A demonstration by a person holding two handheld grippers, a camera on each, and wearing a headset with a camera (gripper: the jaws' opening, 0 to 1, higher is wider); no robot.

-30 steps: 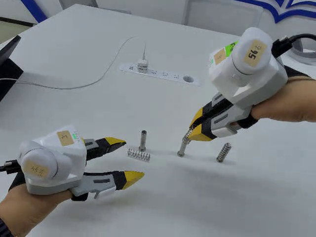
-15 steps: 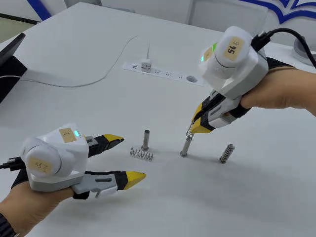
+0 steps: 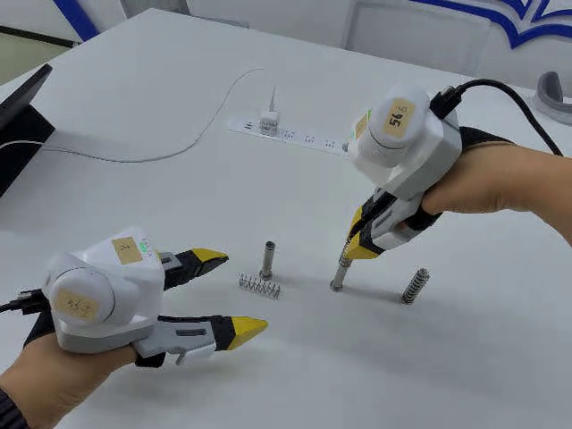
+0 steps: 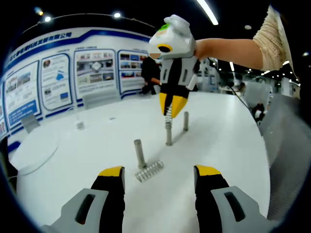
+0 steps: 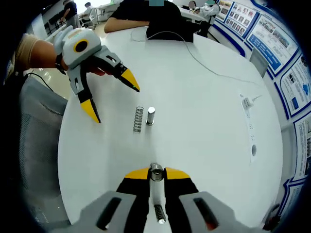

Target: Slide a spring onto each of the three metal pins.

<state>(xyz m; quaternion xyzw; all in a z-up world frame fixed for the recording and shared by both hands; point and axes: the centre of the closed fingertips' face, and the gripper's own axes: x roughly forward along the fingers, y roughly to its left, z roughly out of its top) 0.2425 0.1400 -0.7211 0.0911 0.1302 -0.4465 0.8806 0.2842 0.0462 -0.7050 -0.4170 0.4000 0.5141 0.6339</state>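
Spring (image 4: 168,112) inside right tool (image 3: 356,243), over pin (image 4: 168,135)

Ref: bare pin (image 3: 267,260).
Near side: loose spring (image 3: 259,285) lies by its base, blocks low approach.
Right: right gripper (image 3: 355,252), clamping held spring (image 4: 167,113) over middle pin (image 3: 338,277), blocks.
Far side: tabletop (image 3: 179,179) free up to power strip (image 3: 290,136).
Left: free up to left gripper (image 3: 238,290).

The head view looks forward and down on the tabletop (image 3: 161,179). The left claw (image 4: 159,171) view skims low across it, facing the right claw (image 4: 171,109); the right claw view looks steeply down from close above. All three share the bare pin (image 3: 268,259) and lying spring (image 3: 259,286).
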